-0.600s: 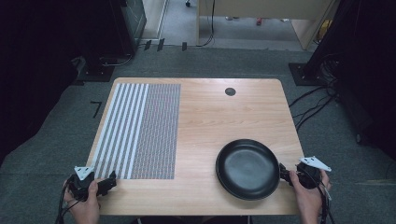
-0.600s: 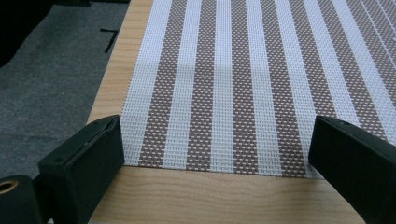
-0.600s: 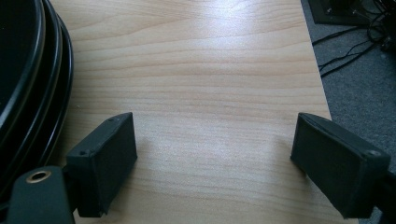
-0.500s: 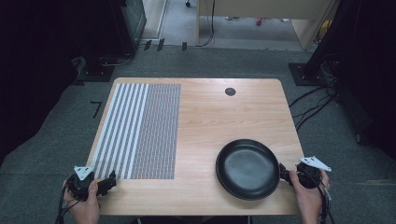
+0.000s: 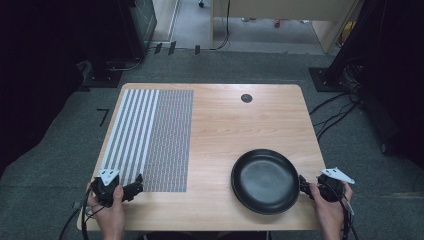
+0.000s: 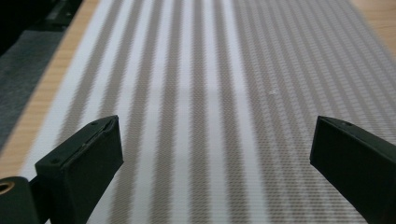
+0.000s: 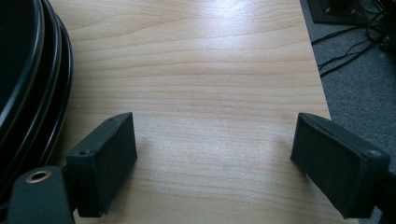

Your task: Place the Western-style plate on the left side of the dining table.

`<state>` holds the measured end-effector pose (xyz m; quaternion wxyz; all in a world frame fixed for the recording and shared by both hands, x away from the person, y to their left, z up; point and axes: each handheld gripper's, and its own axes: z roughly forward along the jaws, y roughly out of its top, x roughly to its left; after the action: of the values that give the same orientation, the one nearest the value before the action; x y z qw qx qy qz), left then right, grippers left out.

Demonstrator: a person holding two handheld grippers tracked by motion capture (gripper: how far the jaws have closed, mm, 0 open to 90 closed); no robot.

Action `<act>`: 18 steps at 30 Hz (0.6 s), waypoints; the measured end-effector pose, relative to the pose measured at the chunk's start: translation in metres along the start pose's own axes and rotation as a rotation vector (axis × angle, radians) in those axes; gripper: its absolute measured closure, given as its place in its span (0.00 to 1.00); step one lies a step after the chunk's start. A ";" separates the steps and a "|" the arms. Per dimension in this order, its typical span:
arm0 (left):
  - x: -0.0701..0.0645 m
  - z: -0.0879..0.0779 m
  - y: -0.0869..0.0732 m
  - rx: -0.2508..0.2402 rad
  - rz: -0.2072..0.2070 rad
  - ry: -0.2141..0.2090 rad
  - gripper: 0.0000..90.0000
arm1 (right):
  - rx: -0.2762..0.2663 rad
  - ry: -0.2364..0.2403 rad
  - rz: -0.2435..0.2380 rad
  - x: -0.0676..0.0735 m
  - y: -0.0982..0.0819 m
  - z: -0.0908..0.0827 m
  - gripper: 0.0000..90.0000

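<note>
— Any writing on the mat?
— None; it carries stripes and a fine weave pattern, no letters.
— The pan, right of the mat?
— Plain black, no brand or number legible.
— The table?
— Bare wood, no label or sign.

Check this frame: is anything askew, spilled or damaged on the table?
Nothing stands out. The striped mat lies flat and square to the table edge, the black pan sits upright and empty, and both tongs, left and right, are open, holding nothing.
</note>
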<state>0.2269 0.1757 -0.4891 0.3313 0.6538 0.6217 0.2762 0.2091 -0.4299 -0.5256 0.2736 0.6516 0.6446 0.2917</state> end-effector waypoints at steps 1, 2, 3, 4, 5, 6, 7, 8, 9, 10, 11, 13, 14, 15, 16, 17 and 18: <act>-0.005 0.001 0.002 -0.004 0.005 -0.008 0.02 | 0.000 0.000 0.000 0.000 0.000 0.000 0.15; -0.010 0.002 0.004 -0.006 0.010 -0.012 0.02 | 0.000 0.001 -0.001 0.000 0.000 0.000 0.15; -0.014 0.003 0.006 -0.009 0.011 -0.020 0.02 | 0.000 0.001 -0.001 0.000 0.000 0.000 0.15; -0.018 0.004 0.009 -0.011 0.014 -0.031 0.02 | 0.000 0.002 -0.002 0.000 0.000 0.000 0.15; -0.022 0.005 0.011 -0.011 0.018 -0.040 0.02 | 0.000 0.002 -0.002 0.000 0.000 0.000 0.15; -0.030 0.006 0.014 -0.018 0.027 -0.055 0.02 | 0.001 0.002 -0.001 0.000 0.000 -0.001 0.15; -0.030 0.006 0.014 -0.018 0.027 -0.055 0.02 | 0.001 0.002 -0.001 0.000 0.000 -0.001 0.15; -0.035 0.007 0.017 -0.021 0.035 -0.067 0.02 | 0.001 0.002 0.000 0.000 -0.001 -0.001 0.15; -0.039 0.007 0.018 -0.025 0.038 -0.079 0.02 | 0.001 0.001 0.000 0.000 -0.001 -0.001 0.15; -0.042 0.007 0.020 -0.027 0.042 -0.091 0.02 | 0.001 0.000 0.001 0.000 -0.001 -0.001 0.15; -0.046 0.008 0.020 -0.030 0.047 -0.102 0.02 | 0.001 -0.001 0.002 0.000 -0.001 -0.001 0.15; -0.053 0.008 0.020 -0.035 0.052 -0.123 0.02 | 0.001 -0.003 0.005 0.001 -0.001 -0.001 0.15; -0.057 0.009 0.019 -0.034 0.060 -0.132 0.02 | 0.001 -0.006 0.008 0.001 -0.001 -0.001 0.15; -0.061 0.009 0.018 -0.031 0.065 -0.140 0.03 | 0.001 -0.008 0.010 0.001 -0.001 -0.001 0.15; -0.064 0.010 0.017 -0.026 0.068 -0.151 0.03 | 0.001 -0.011 0.014 0.001 -0.001 -0.001 0.15; -0.068 0.010 0.017 -0.024 0.071 -0.159 0.02 | -0.002 -0.017 0.017 0.001 -0.001 -0.002 0.15; -0.071 0.010 0.018 -0.027 0.070 -0.169 0.03 | -0.004 -0.026 0.031 0.001 -0.001 -0.002 0.16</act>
<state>0.2407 0.1040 -0.4784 0.3815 0.6917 0.5643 0.2398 0.2067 -0.4294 -0.5252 0.2785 0.6646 0.6304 0.2886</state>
